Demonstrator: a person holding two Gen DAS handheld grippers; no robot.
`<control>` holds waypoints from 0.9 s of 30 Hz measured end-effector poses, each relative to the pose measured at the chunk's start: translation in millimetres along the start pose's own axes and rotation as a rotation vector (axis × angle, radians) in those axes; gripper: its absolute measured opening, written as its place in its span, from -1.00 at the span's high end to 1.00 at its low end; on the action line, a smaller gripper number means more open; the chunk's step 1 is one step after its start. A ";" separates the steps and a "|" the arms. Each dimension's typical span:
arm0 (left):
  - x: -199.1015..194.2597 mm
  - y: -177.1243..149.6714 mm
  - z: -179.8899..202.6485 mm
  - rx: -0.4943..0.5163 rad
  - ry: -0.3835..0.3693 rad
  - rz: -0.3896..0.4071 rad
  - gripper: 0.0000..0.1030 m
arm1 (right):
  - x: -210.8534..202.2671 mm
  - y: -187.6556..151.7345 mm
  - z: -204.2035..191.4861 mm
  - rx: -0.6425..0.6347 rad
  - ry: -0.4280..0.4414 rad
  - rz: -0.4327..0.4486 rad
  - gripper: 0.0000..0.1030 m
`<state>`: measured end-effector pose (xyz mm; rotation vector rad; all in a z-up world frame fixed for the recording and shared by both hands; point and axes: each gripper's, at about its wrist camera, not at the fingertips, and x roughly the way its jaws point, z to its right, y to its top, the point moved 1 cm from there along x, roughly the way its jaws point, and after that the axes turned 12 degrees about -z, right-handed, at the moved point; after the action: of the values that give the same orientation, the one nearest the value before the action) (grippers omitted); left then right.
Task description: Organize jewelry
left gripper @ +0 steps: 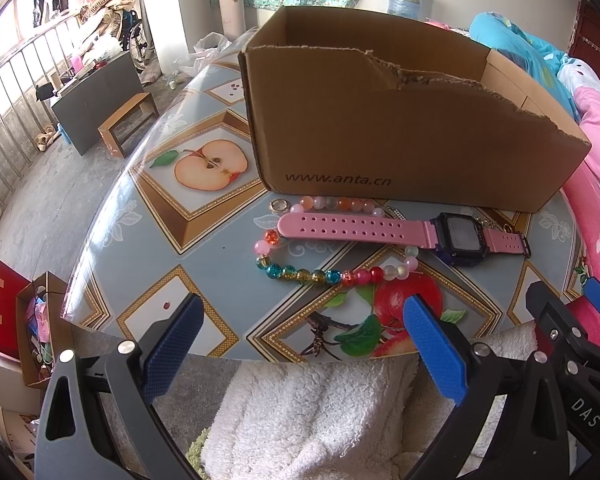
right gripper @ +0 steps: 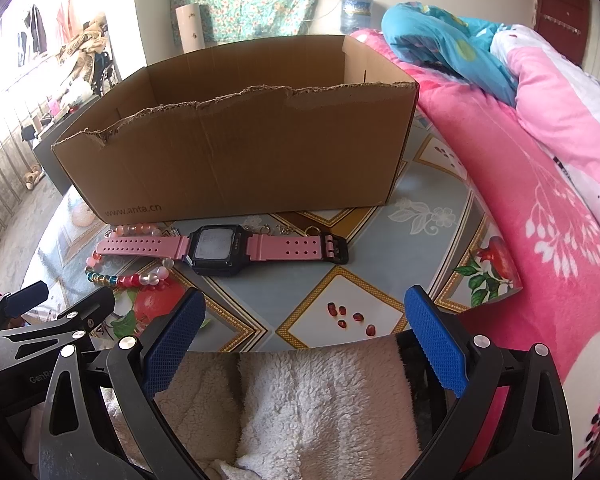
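A pink-strapped digital watch (left gripper: 384, 232) (right gripper: 220, 246) lies flat on the table in front of a torn cardboard box (left gripper: 400, 120) (right gripper: 240, 152). A string of coloured beads (left gripper: 312, 274) (right gripper: 136, 278) loops under and around the watch strap. A small ring (left gripper: 279, 205) rests near the box's left corner, and a thin chain (right gripper: 276, 230) lies behind the watch. My left gripper (left gripper: 304, 344) hangs open over the table's near edge, short of the beads. My right gripper (right gripper: 304, 340) is open too, to the right, nothing between its fingers.
The round table (left gripper: 172, 208) has a glossy fruit-print cover. A white fluffy cloth (left gripper: 308, 412) lies below both grippers. A pink floral quilt (right gripper: 540, 200) bulges against the table's right side. On the floor at left stand a small stool (left gripper: 128, 122) and a red bag (left gripper: 4, 312).
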<state>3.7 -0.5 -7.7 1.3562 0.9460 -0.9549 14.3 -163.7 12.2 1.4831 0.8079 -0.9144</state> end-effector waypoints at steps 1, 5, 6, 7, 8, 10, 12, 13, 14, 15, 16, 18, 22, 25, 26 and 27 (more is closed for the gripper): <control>0.1 -0.5 -0.7 -0.001 -0.002 0.001 -0.91 | 0.0 -0.2 0.0 0.000 0.001 0.000 -0.85; 2.7 -2.8 -4.6 0.005 -0.010 -0.005 -0.91 | 4.0 -1.1 -1.9 0.000 0.008 -0.009 -0.85; 3.3 -3.2 -5.4 0.009 -0.013 -0.005 -0.91 | 4.9 -1.0 -2.2 0.001 0.011 -0.013 -0.85; 3.9 -3.8 -6.5 0.010 -0.011 -0.003 -0.91 | 5.3 -1.4 -2.3 0.001 0.014 -0.018 -0.85; 5.0 -4.0 -7.8 0.011 -0.007 0.001 -0.91 | 6.3 -1.4 -2.2 0.002 0.017 -0.023 -0.85; 5.7 -3.5 -9.6 0.016 -0.015 0.007 -0.91 | 8.6 -1.3 -2.2 0.003 0.020 -0.035 -0.85; 5.5 -3.5 -13.4 0.015 -0.030 0.019 -0.91 | 10.3 -1.4 -1.5 0.008 0.030 -0.047 -0.85; 5.3 -3.2 -15.5 0.015 -0.038 0.028 -0.91 | 10.9 -1.8 -1.2 0.010 0.039 -0.052 -0.85; 5.5 -2.7 -17.6 0.017 -0.047 0.036 -0.91 | 11.3 -2.5 -1.4 0.010 0.049 -0.056 -0.85; 6.1 -2.0 -19.6 0.019 -0.053 0.042 -0.91 | 11.6 -3.4 -2.1 0.007 0.058 -0.058 -0.85; 6.6 -1.2 -21.9 0.018 -0.055 0.050 -0.91 | 11.4 -3.9 -3.3 0.006 0.063 -0.061 -0.85; 7.2 0.3 -26.2 0.016 -0.062 0.070 -0.91 | 11.2 -5.7 -6.5 0.006 0.063 -0.066 -0.85; 7.3 5.4 -33.1 0.025 -0.117 0.111 -0.91 | 8.6 -8.6 -16.1 -0.013 0.055 -0.063 -0.85; 5.9 8.3 -34.5 0.048 -0.153 0.152 -0.91 | 4.9 -8.1 -19.9 -0.025 0.069 -0.036 -0.85; 5.1 9.3 -34.4 0.060 -0.166 0.165 -0.89 | 3.2 -6.5 -19.3 -0.028 0.075 -0.022 -0.85; 3.8 10.3 -34.3 0.072 -0.181 0.179 -0.89 | 1.6 -4.2 -18.5 -0.030 0.076 -0.007 -0.85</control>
<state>14.9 33.8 -7.8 1.3640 0.6477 -0.9636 13.2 -144.9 9.5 1.4973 0.8791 -0.8520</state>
